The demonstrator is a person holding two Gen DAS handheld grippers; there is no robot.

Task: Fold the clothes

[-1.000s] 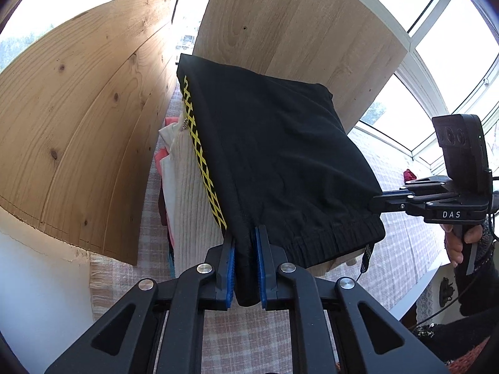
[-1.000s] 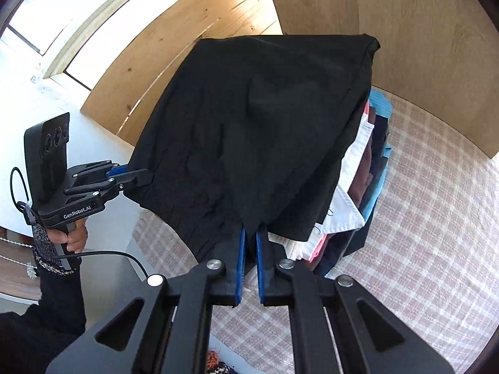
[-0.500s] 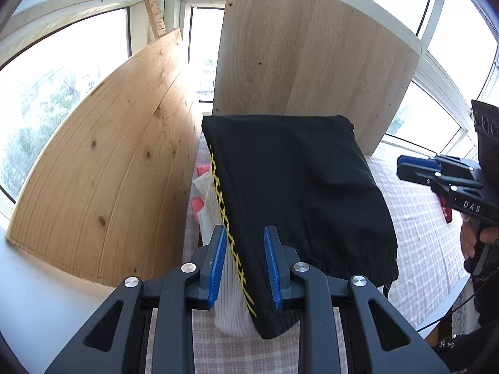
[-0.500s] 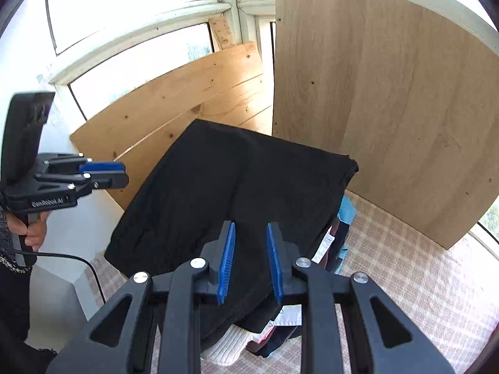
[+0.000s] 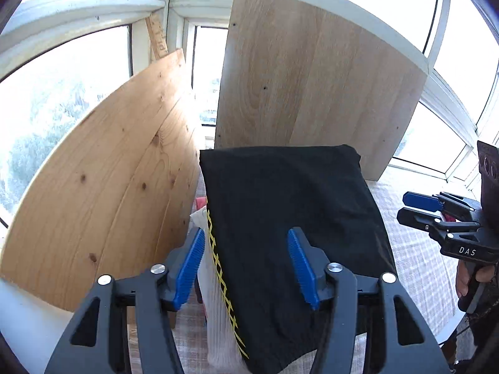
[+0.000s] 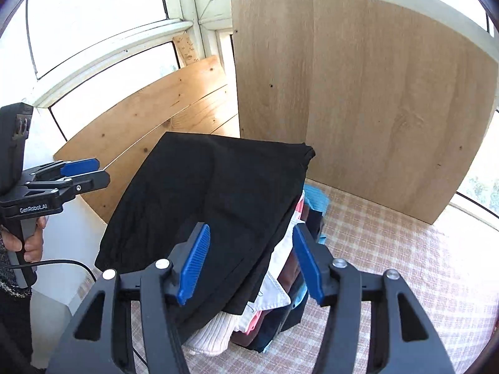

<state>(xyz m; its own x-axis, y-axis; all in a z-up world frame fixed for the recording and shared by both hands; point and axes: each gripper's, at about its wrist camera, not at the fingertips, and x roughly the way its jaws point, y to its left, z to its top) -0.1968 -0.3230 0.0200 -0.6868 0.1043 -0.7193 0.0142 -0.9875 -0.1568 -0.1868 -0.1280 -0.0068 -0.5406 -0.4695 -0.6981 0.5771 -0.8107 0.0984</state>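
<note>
A folded black garment (image 5: 290,205) with a yellow patterned side stripe lies on top of a stack of folded clothes (image 6: 274,305) on the checked tablecloth; it also shows in the right wrist view (image 6: 212,196). My left gripper (image 5: 246,265) is open and empty, its blue pads apart just above the garment's near edge. My right gripper (image 6: 251,265) is open and empty above the stack's near end. Each gripper shows in the other's view, the right one (image 5: 418,208) and the left one (image 6: 84,171), both with jaws apart.
Two wooden boards lean against the windows behind the stack, a pine one (image 5: 103,193) to the left and a pale one (image 5: 312,93) behind. The checked tablecloth (image 6: 389,249) spreads to the right. A white ledge (image 6: 65,230) lies left of the table.
Both grippers let go of the black garment, opened wide and drew back and up. The garment now rests flat on the stack.
</note>
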